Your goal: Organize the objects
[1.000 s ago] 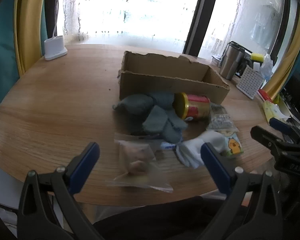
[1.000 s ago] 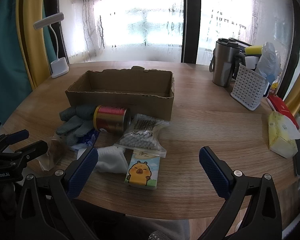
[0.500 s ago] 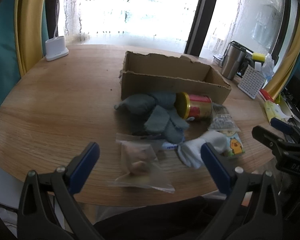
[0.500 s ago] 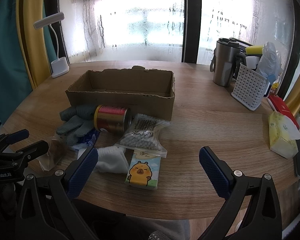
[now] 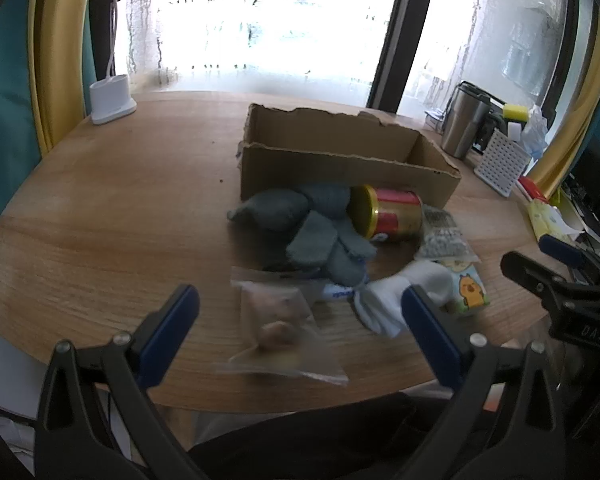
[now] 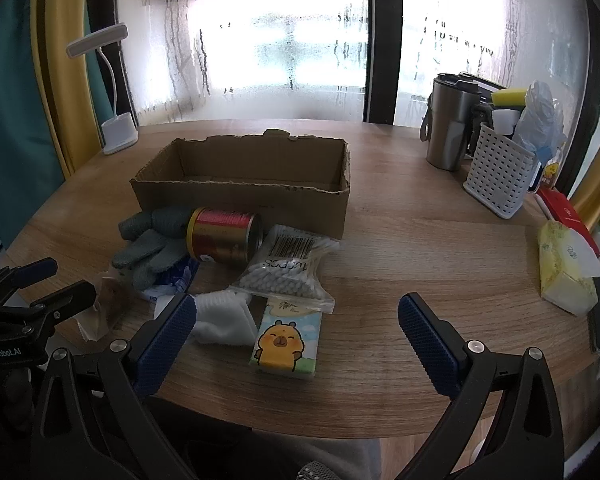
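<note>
An open cardboard box (image 6: 240, 196) (image 5: 340, 176) stands mid-table with nothing visible inside. In front of it lie grey gloves (image 6: 148, 244) (image 5: 300, 224), a red-and-gold can (image 6: 224, 236) (image 5: 388, 212) on its side, a bag of cotton swabs (image 6: 288, 268), white socks (image 6: 224, 320) (image 5: 404, 292), a tissue pack with a cartoon animal (image 6: 286, 340) (image 5: 470, 288) and a clear snack bag (image 5: 276, 320). My left gripper (image 5: 300, 320) hovers open over the snack bag at the near edge. My right gripper (image 6: 296, 332) is open, above the tissue pack.
A white desk lamp (image 6: 116, 136) stands at the back left. At the right are a steel mug (image 6: 452, 124), a white perforated basket (image 6: 498, 172), a red box (image 6: 564, 216) and a yellow tissue packet (image 6: 564, 268). Windows rise behind the round wooden table (image 6: 420, 248).
The left gripper's view has crept slightly forward and right towards the pile. The right gripper and the objects stay where they were.
</note>
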Demonstrator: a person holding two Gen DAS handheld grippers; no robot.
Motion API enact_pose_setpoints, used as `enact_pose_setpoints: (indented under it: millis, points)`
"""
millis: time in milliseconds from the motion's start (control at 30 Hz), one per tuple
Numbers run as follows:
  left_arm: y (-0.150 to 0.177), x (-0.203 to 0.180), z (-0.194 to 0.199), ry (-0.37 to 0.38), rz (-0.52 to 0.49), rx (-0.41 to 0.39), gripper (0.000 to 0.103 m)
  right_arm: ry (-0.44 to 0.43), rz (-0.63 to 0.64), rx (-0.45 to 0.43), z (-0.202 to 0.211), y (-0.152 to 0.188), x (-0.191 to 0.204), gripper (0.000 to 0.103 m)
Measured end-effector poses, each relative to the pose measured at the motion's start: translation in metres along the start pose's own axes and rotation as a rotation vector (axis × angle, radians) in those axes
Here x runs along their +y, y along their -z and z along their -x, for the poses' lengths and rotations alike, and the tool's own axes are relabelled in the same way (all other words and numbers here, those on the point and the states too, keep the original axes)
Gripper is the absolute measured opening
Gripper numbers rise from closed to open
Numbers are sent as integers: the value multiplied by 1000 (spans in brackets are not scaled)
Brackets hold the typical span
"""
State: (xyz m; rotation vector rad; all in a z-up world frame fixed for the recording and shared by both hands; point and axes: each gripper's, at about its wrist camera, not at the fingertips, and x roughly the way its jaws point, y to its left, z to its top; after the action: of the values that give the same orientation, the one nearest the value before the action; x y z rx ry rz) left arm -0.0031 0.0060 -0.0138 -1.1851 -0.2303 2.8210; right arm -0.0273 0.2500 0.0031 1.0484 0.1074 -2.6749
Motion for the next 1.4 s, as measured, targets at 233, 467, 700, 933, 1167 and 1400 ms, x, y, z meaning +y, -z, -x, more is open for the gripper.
enact_pose_setpoints:
  millis: [233, 467, 700, 933, 1167, 1400]
  points:
    - [1, 0, 0, -2, 3, 1, 102, -1, 2, 3, -1, 0, 0, 103]
    - [1, -1, 0, -1, 2, 1, 102, -1, 3, 3, -1, 0, 0, 103]
    - [1, 1, 0, -4, 7, -3, 102, -2, 2, 2, -1, 0, 0, 103]
    - [1, 0, -1, -3, 4, 0, 102, -3, -3, 8, -3, 1, -2, 103]
    - [1, 3, -3, -12, 7, 4, 102, -1, -7, 12, -5, 0, -3, 103]
    - [4, 8, -12, -25, 20, 28, 102, 4, -16, 35, -14, 2, -8, 103]
